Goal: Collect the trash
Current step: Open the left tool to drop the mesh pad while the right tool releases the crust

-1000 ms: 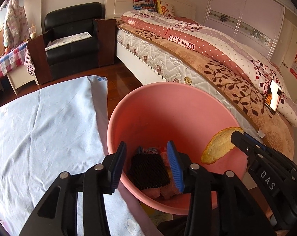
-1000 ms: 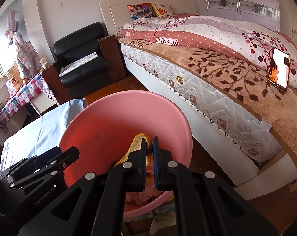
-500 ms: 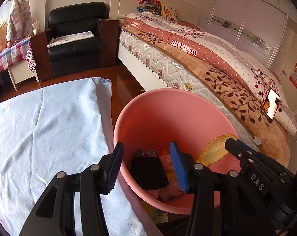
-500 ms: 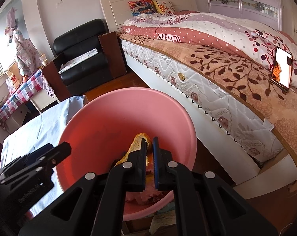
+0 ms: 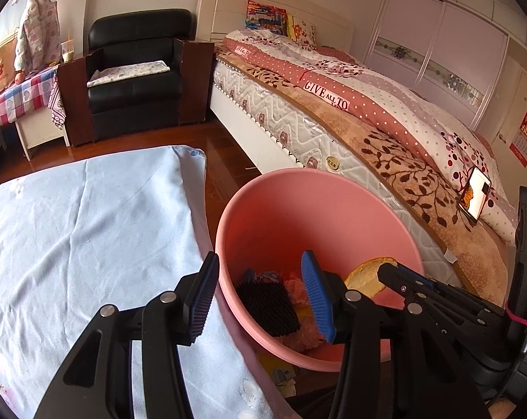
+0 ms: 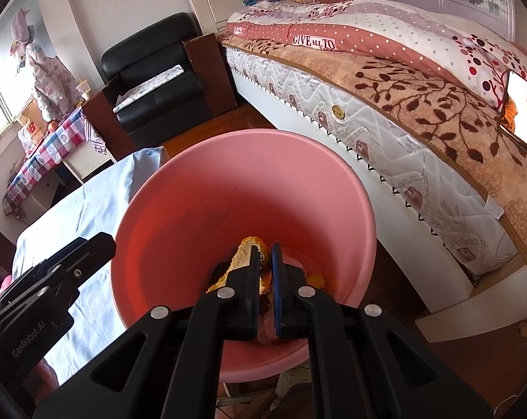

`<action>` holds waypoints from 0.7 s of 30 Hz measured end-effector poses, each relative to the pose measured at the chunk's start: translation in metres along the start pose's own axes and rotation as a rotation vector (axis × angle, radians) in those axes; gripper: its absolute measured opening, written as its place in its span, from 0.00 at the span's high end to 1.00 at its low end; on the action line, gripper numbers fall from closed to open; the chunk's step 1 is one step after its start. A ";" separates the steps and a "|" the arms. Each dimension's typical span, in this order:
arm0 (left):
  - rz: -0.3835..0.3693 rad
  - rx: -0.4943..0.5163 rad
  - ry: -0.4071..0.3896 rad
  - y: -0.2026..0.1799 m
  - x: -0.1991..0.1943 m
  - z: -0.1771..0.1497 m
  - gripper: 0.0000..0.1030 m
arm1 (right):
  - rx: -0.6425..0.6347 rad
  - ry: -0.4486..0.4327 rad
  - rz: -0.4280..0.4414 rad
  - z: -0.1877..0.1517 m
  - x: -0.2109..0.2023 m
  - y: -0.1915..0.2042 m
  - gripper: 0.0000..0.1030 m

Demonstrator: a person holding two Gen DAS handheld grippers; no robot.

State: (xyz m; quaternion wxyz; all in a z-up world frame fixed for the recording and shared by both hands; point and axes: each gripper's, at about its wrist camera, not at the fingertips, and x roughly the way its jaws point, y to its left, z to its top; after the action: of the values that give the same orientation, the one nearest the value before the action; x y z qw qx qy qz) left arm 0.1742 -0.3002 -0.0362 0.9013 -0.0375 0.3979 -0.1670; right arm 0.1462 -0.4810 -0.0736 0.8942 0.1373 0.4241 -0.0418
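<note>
A pink strip on the bedspread (image 5: 333,80) read "GIVE ALL TO" (image 5: 326,95), well above the pink bin (image 5: 333,188) in the left wrist view. Left of the bin in the right wrist view, the side of the left gripper (image 6: 36,317) bore "GenRobot.AI" (image 6: 31,337). A wall calendar (image 5: 525,138) far right of the bed carried print too small to read.

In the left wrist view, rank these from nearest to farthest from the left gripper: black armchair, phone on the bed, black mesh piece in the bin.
From the left gripper:
1. Black mesh piece, just ahead, inside the pink bin.
2. Phone, right, propped on the bed.
3. Black armchair, far left, by the wall.
</note>
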 end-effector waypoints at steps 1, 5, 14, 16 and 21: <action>0.001 0.001 0.000 0.000 0.000 0.000 0.53 | -0.001 0.005 0.002 -0.001 0.000 0.000 0.93; 0.002 0.005 -0.005 0.001 -0.005 -0.002 0.53 | -0.001 0.028 0.029 -0.007 0.001 0.003 0.77; -0.002 0.004 -0.020 0.002 -0.017 -0.004 0.53 | -0.024 -0.011 0.038 -0.010 -0.017 0.013 0.74; -0.004 0.006 -0.021 0.002 -0.020 -0.004 0.51 | -0.029 -0.010 0.052 -0.008 -0.017 0.015 0.73; -0.003 0.002 -0.034 0.005 -0.030 -0.006 0.49 | -0.031 0.012 0.044 0.003 -0.015 0.014 0.68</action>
State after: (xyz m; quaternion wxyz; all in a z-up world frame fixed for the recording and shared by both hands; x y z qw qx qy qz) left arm 0.1527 -0.2854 -0.0203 0.9077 -0.0401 0.3824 -0.1682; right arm 0.1417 -0.4688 -0.0575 0.8944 0.1329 0.4268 -0.0146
